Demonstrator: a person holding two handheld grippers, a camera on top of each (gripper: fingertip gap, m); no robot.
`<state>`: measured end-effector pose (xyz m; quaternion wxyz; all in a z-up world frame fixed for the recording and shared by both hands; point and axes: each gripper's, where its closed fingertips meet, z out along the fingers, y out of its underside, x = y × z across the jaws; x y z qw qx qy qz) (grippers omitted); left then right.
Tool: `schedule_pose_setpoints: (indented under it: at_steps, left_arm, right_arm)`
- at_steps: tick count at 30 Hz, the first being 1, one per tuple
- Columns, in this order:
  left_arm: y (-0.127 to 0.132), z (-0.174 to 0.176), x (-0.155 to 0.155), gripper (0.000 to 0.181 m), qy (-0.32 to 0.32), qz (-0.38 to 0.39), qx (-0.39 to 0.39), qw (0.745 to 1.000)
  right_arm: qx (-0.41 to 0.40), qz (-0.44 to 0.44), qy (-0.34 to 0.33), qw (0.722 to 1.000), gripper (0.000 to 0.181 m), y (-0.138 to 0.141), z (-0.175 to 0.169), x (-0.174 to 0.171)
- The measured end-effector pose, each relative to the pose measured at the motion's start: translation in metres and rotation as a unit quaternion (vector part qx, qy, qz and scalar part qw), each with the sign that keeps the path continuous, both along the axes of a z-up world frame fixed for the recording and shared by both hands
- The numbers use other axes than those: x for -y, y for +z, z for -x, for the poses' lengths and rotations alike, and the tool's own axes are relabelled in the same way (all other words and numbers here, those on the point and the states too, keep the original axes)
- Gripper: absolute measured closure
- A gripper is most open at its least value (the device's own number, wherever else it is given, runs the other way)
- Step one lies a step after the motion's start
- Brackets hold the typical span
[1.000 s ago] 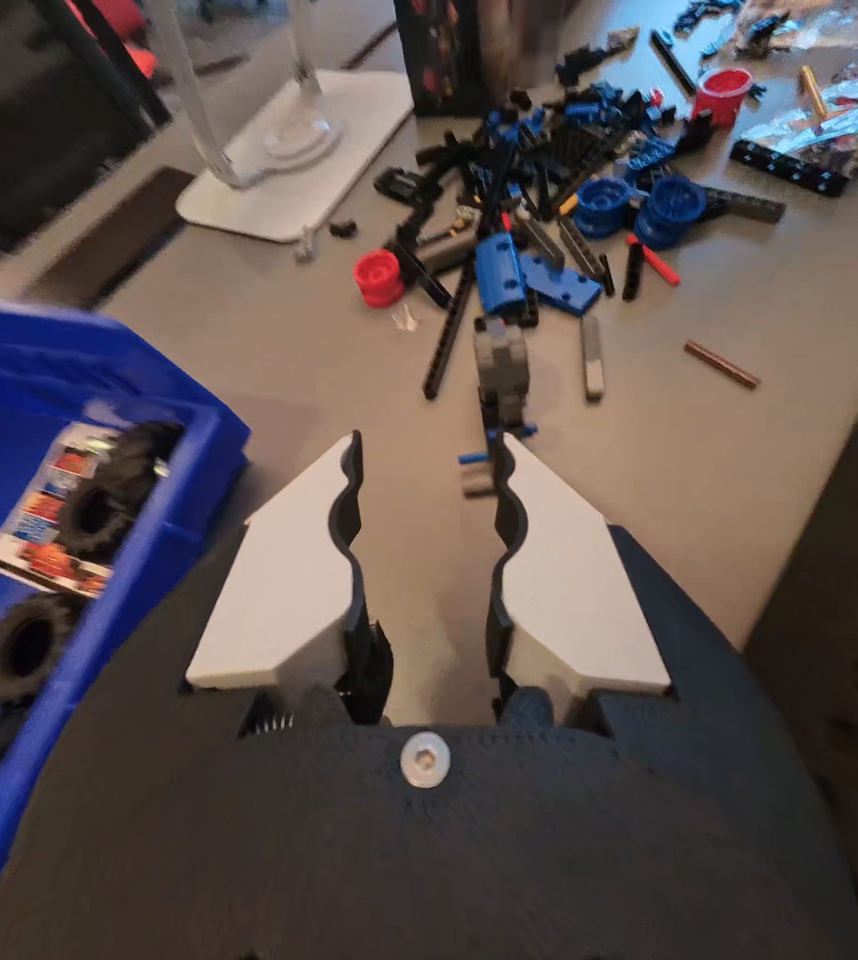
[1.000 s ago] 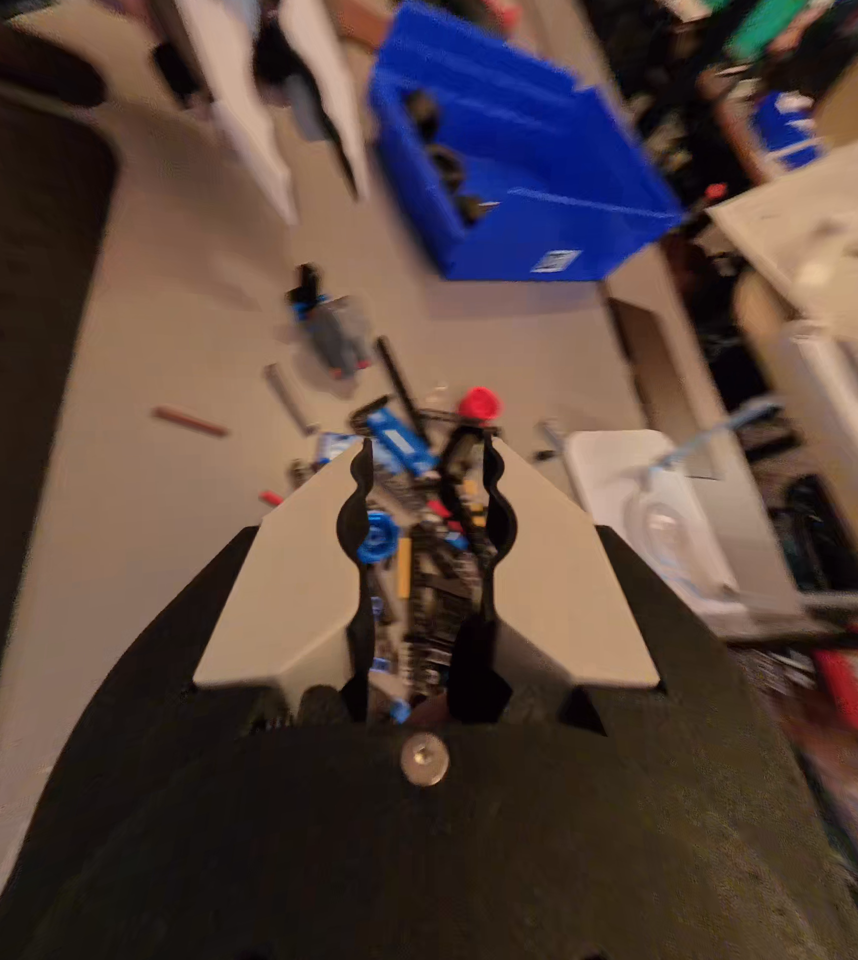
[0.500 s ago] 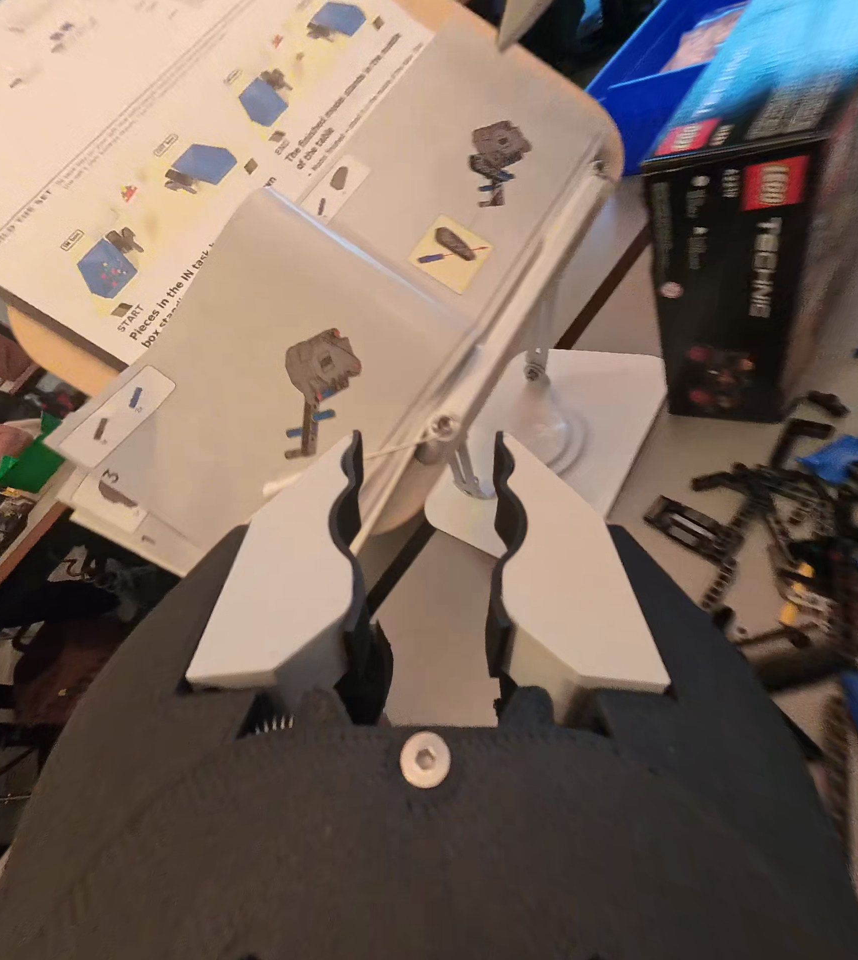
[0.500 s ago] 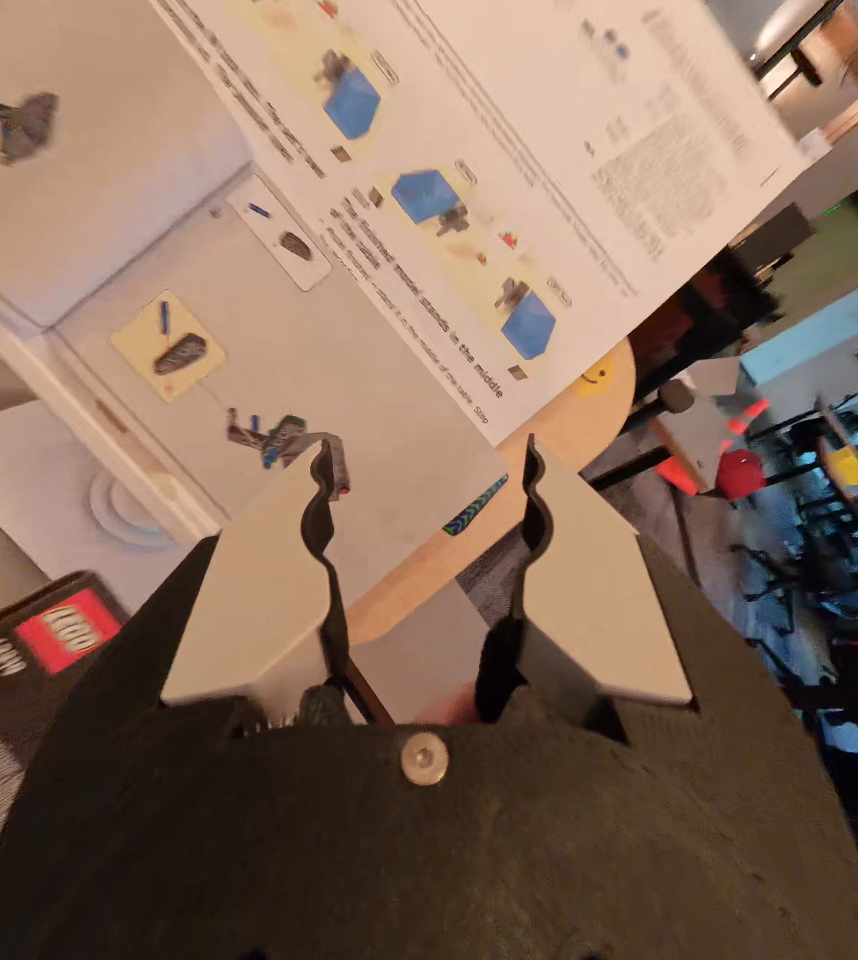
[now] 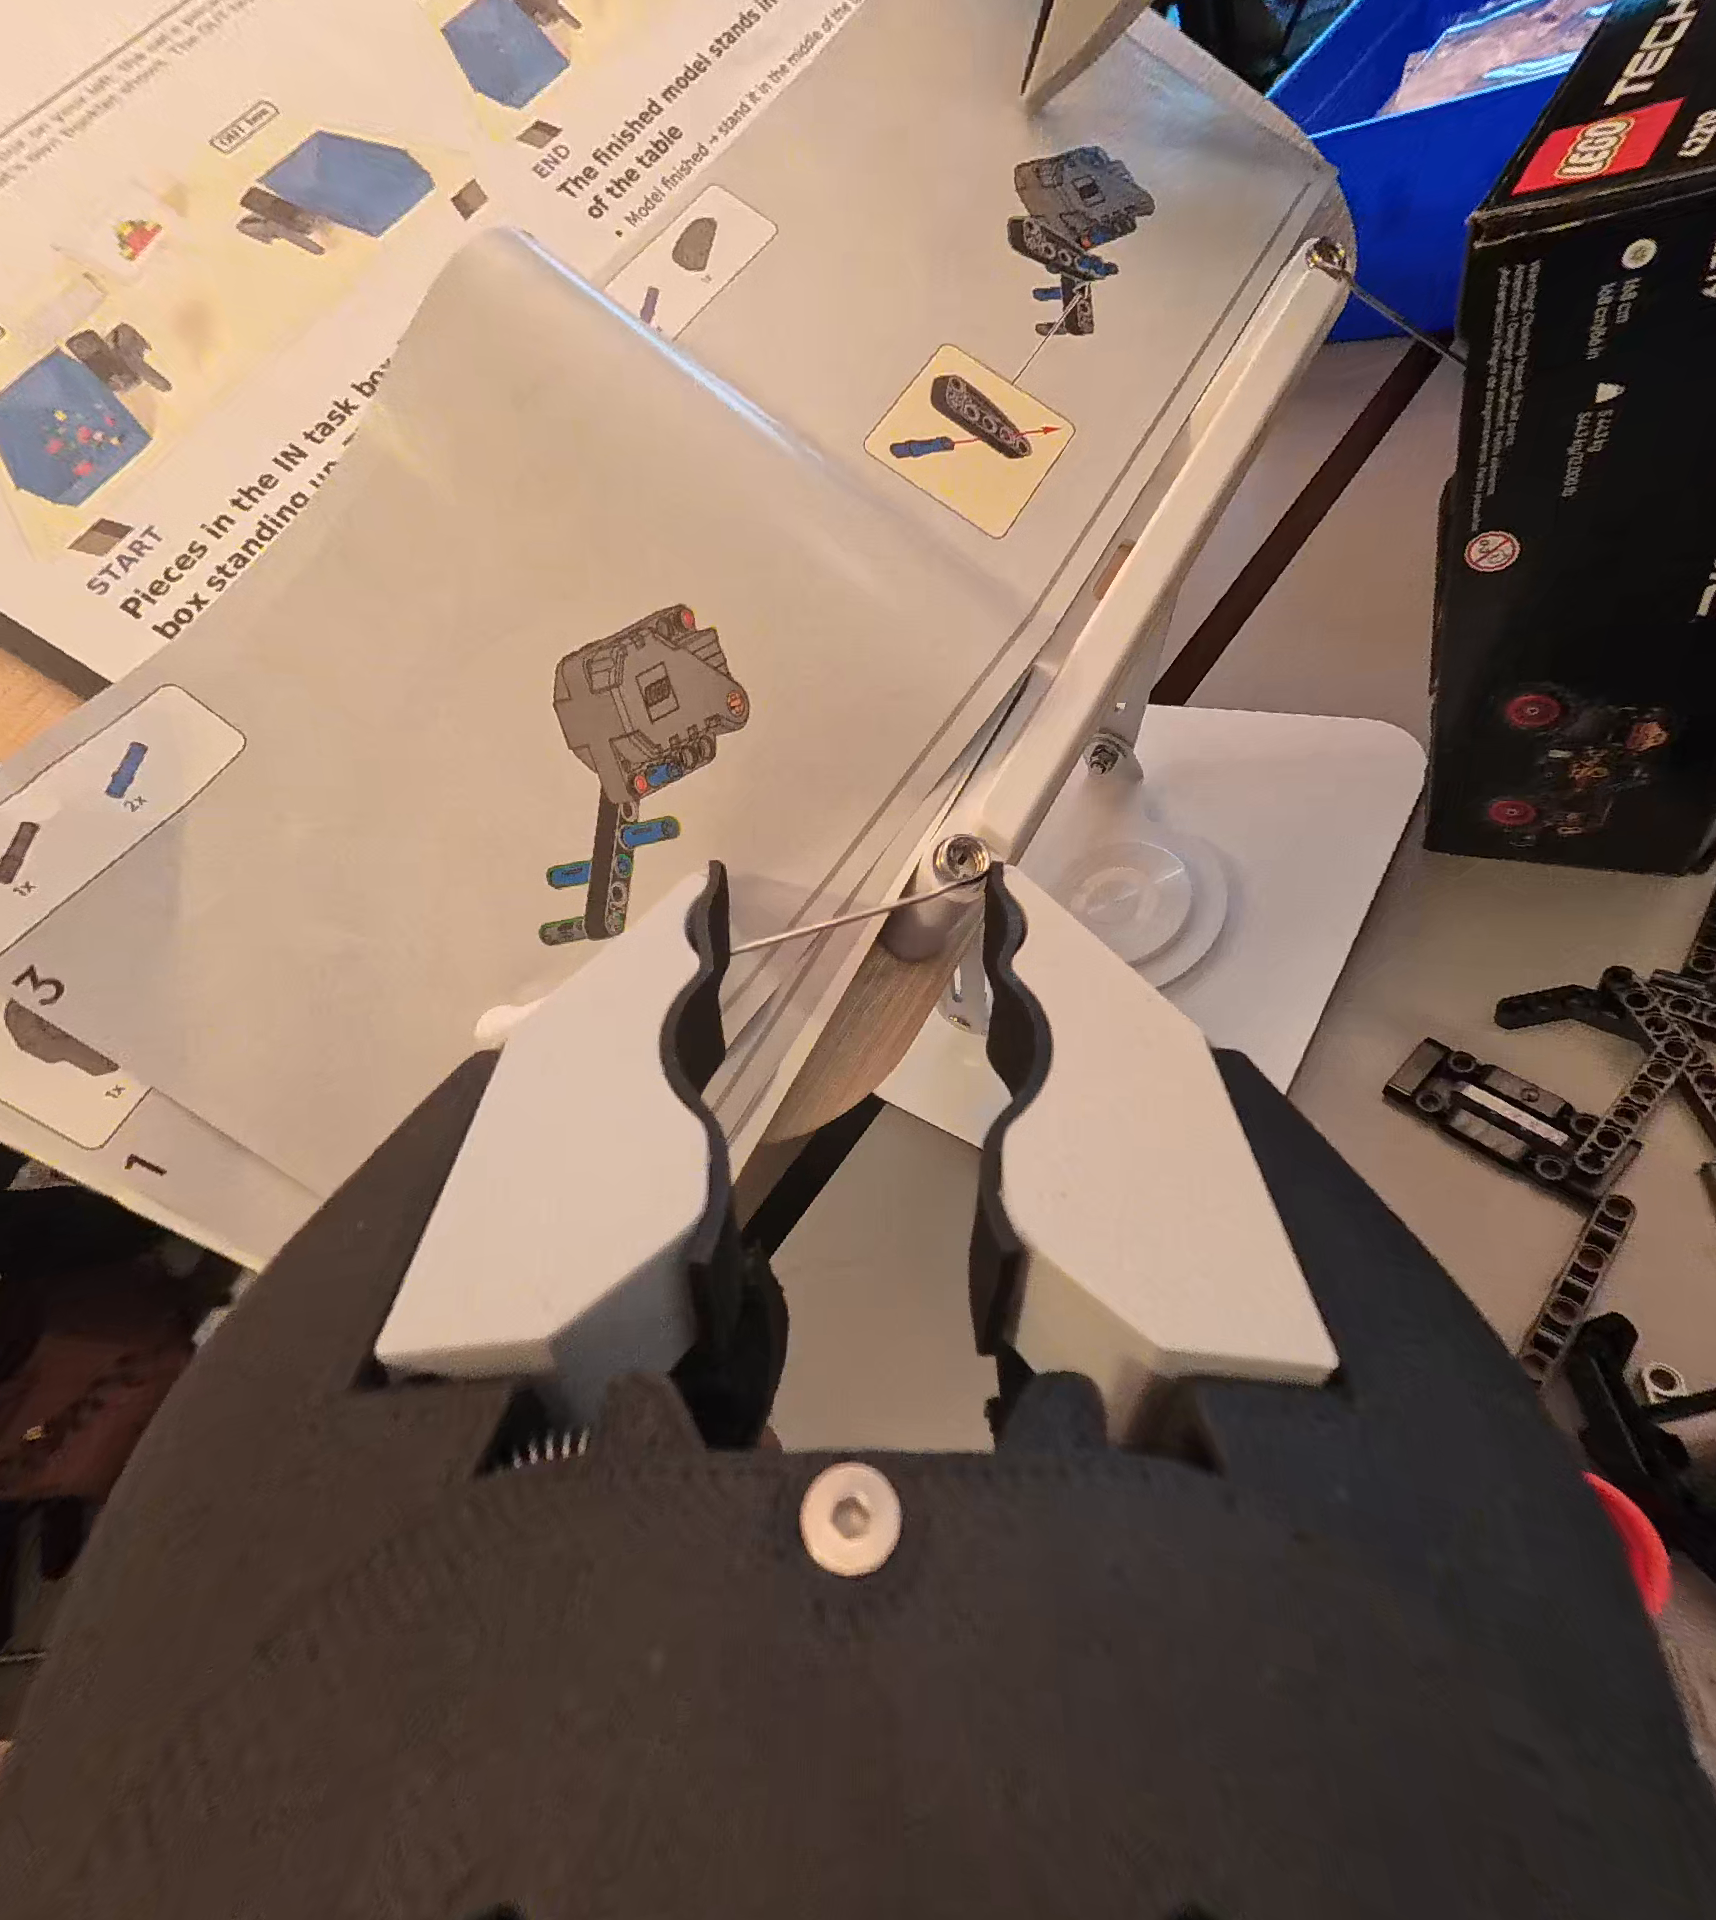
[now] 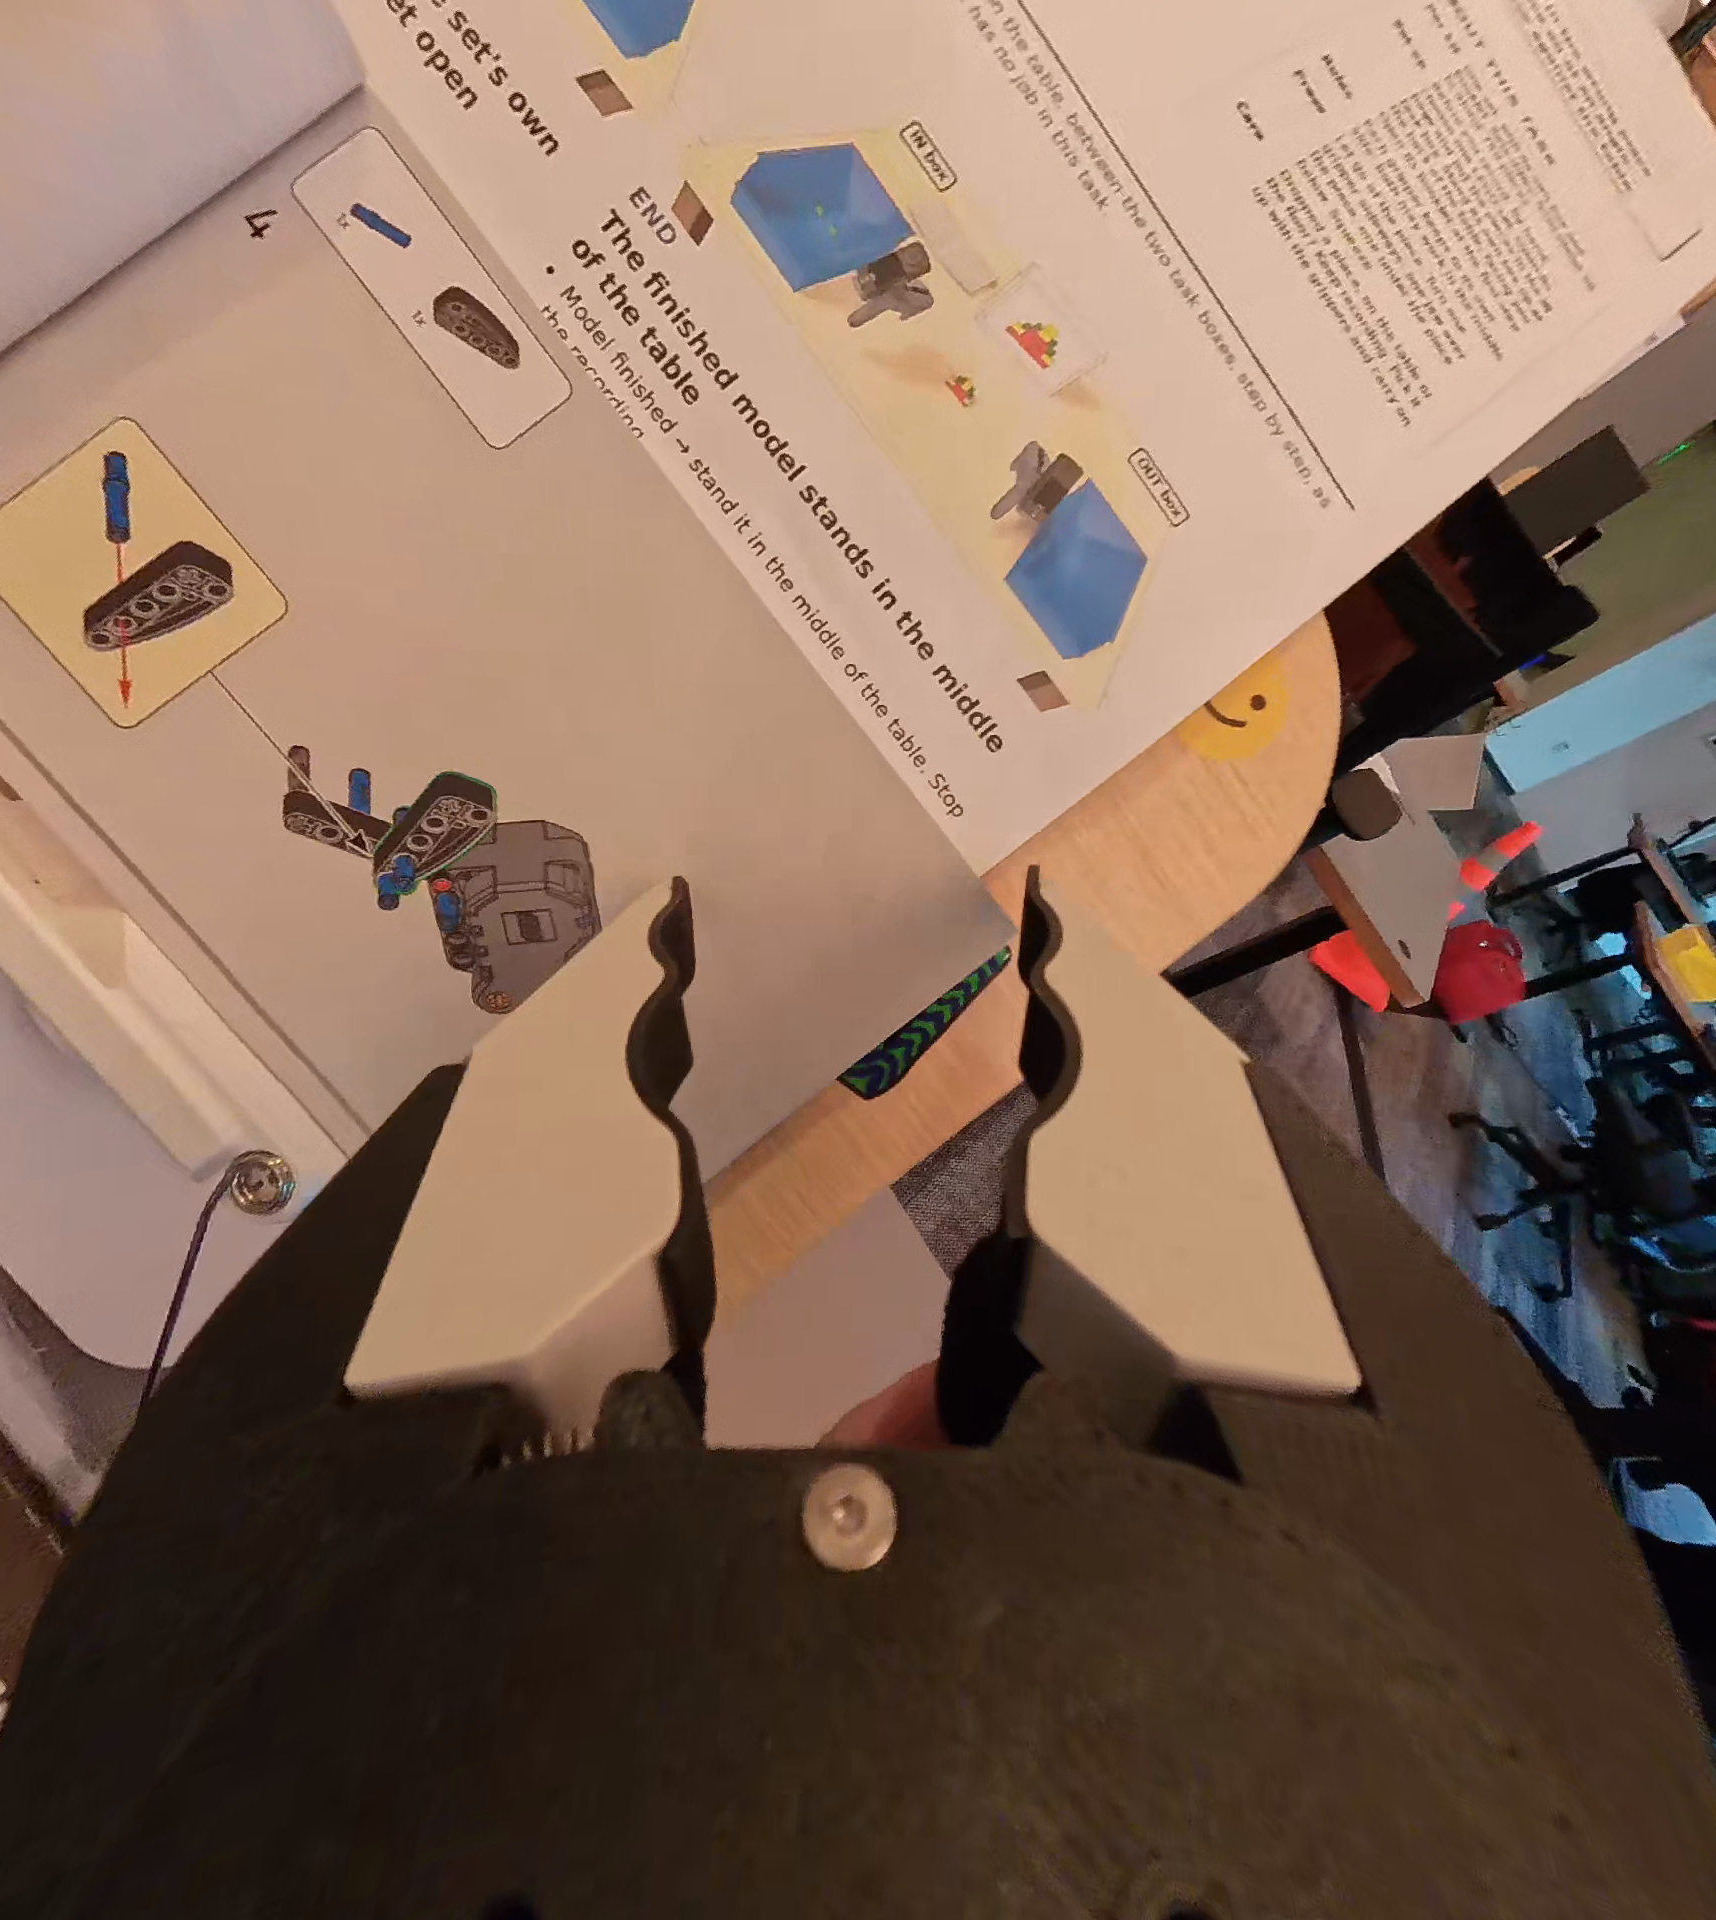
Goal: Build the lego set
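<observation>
Both grippers are raised and face the open instruction booklet [image 5: 563, 520] on its white stand [image 5: 1238, 831]. My left gripper [image 5: 854, 894] is open and empty, its tips in front of the booklet's lower edge and a metal clip post [image 5: 958, 862]. My right gripper [image 6: 854, 904] is open and empty, in front of the booklet's right page [image 6: 480, 665]. Loose black beams [image 5: 1664, 1070] lie on the grey table at the right of the left wrist view. The partly built model is not in view.
A printed task sheet [image 6: 1093, 312] hangs behind the booklet. The black set box [image 5: 1643, 499] stands right of the stand, a blue bin [image 5: 1405, 135] behind it. A round wooden table [image 6: 1197, 831] and room clutter lie beyond. The gap from one gripper's tips to the other's is roughly 25 cm.
Both grippers swung up from the table and parts pile to face the booklet, then moved closer to it. Both stayed open and empty.
</observation>
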<state>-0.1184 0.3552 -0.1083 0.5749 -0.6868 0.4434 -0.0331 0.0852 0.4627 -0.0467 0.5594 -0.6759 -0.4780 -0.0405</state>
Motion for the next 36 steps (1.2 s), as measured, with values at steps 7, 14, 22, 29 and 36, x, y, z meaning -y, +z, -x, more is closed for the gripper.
schedule_pose_setpoints:
  at_steps: [7, 14, 22, 29, 36]
  left_arm:
    - [-0.002, -0.002, 0.002, 0.136, -0.002, -0.002, -0.032, 0.999]
    - [-0.004, -0.003, 0.003, 0.136, -0.001, -0.007, -0.048, 0.999]
    - [0.014, -0.004, 0.013, 0.132, -0.014, -0.013, -0.004, 1.0]
    - [0.049, -0.042, 0.043, 0.12, -0.105, 0.046, 0.127, 0.985]
    - [0.066, -0.056, 0.045, 0.111, -0.165, 0.138, 0.278, 0.936]
  right_arm:
    - [-0.019, 0.032, 0.013, 0.999, 0.131, -0.006, 0.002, 0.002]
    - [0.001, 0.019, 0.025, 1.0, 0.16, -0.008, 0.005, 0.011]
    - [-0.11, 0.117, 0.15, 0.975, 0.181, 0.021, 0.044, 0.073]
    - [-0.21, 0.204, 0.263, 0.919, 0.169, 0.054, 0.126, 0.123]
    - [-0.229, 0.249, 0.285, 0.897, 0.15, 0.036, 0.186, 0.125]
